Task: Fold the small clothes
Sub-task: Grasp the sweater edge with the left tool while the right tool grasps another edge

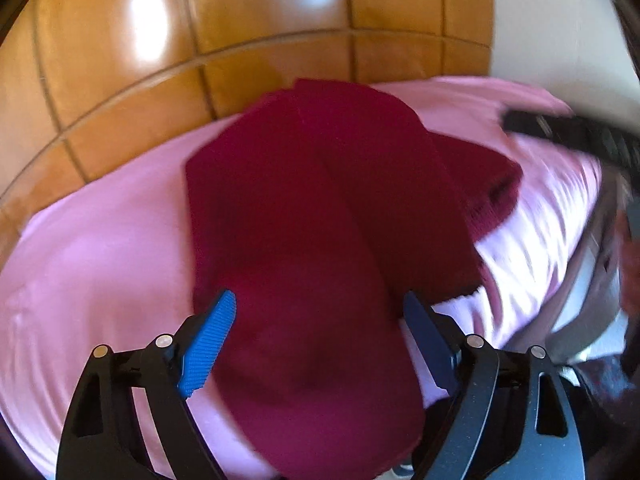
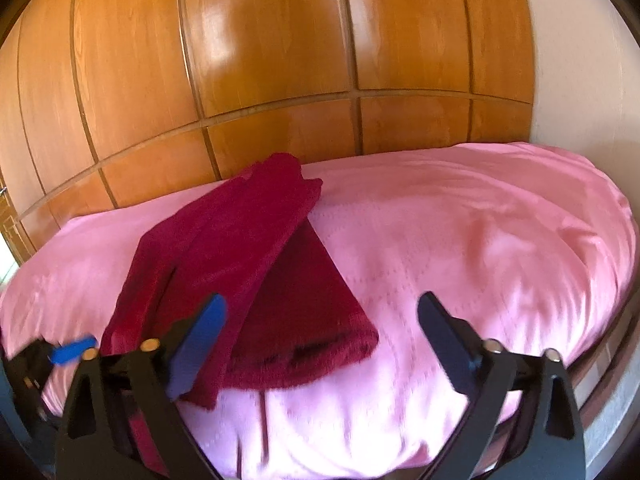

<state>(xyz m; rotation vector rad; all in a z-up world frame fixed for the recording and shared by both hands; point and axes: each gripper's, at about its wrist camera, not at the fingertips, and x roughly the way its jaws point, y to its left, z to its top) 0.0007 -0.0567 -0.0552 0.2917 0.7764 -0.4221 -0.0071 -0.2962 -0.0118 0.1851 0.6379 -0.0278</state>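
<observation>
A dark red knitted garment (image 1: 312,216) lies partly folded on the pink bedspread (image 1: 100,240). In the right wrist view the garment (image 2: 248,264) has one long part laid over a lower flap. My left gripper (image 1: 320,312) is open just above the garment's near end, one finger on each side of it, holding nothing. It also shows at the left edge of the right wrist view (image 2: 68,350). My right gripper (image 2: 320,316) is open and empty above the bedspread (image 2: 460,240), with the garment's near right corner between its fingers. It shows blurred in the left wrist view (image 1: 568,132).
A glossy wooden panelled wardrobe (image 2: 280,60) stands right behind the bed. A pale wall (image 2: 580,80) is at the right. The bed's dark edge (image 2: 616,364) runs down the right side.
</observation>
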